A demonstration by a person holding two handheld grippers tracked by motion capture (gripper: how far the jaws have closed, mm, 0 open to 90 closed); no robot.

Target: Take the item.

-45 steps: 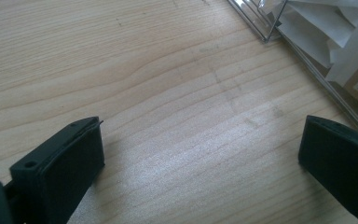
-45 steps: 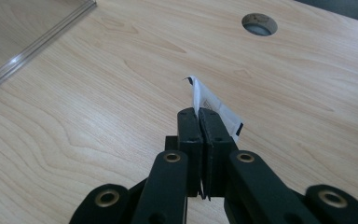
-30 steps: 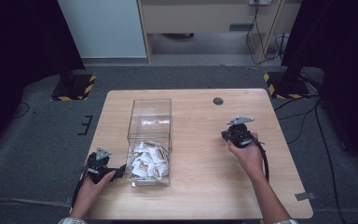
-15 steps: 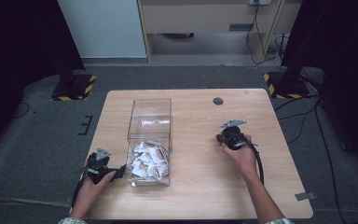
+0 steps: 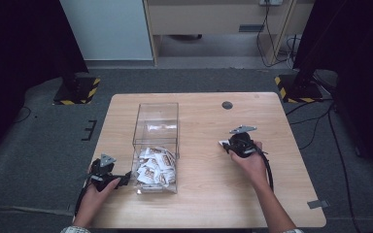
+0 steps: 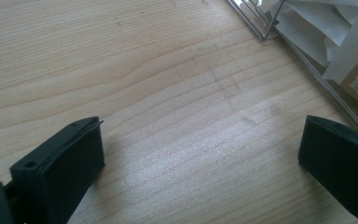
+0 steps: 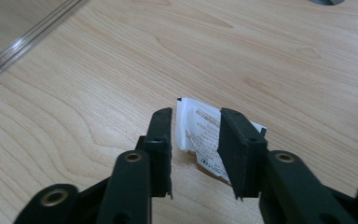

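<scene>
A clear plastic box (image 5: 158, 108) stands on the wooden table (image 5: 204, 194) left of centre, with several white sachets (image 5: 153, 165) piled at its near end. My right gripper (image 5: 225, 144) rests low on the table to the box's right. Its jaws have just been opening, and they stand apart now. One white printed sachet (image 7: 200, 135) lies flat on the wood between the right gripper (image 7: 196, 113) jaws, and the pads do not press on it. My left gripper (image 5: 124, 180) lies by the box's near left corner. The left gripper (image 6: 200, 135) is wide open over bare wood, beside the box wall (image 6: 261, 25).
A small dark round hole (image 5: 227, 105) sits in the tabletop at the back, right of the box. Black-and-yellow striped stand feet (image 5: 80, 92) stand on the grey floor beyond both back corners. A cable (image 5: 268, 170) trails from the right gripper along the forearm.
The right gripper has shifted slightly left, toward the box, and its jaws have parted. A white sachet now shows on the table at its tips. The left gripper has stayed put.
</scene>
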